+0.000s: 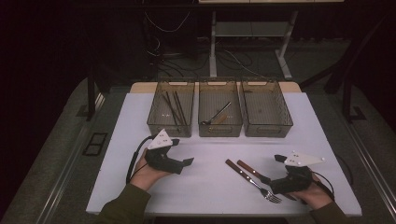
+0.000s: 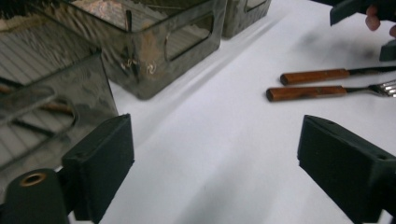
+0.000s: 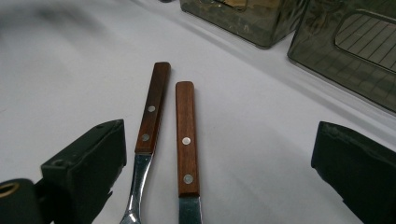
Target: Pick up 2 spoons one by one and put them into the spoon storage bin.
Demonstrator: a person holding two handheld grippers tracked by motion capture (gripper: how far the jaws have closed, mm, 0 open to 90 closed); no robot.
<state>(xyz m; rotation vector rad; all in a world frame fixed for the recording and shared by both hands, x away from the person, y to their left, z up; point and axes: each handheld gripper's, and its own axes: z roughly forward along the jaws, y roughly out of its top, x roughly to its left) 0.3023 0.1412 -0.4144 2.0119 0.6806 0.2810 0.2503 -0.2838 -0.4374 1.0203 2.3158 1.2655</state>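
The white bench [image 1: 210,186] lies closest, carrying everything. Along its far edge stand three smoky see-through bins side by side: the left bin [image 1: 171,113] holds dark sticks, the middle bin [image 1: 220,113] a few utensils, and the right bin [image 1: 266,111] something too small to tell. Nearer, right of centre, a wood-handled fork [image 1: 252,181] and a wood-handled knife [image 1: 252,171] lie parallel, just beside each other, handles pointing away from the person. The left hand-held gripper [image 1: 184,164] sits low over bare bench, jaws spread wide on nothing. The right hand-held gripper [image 1: 275,173] points at the cutlery, jaws spread, fork and knife between them, untouched.
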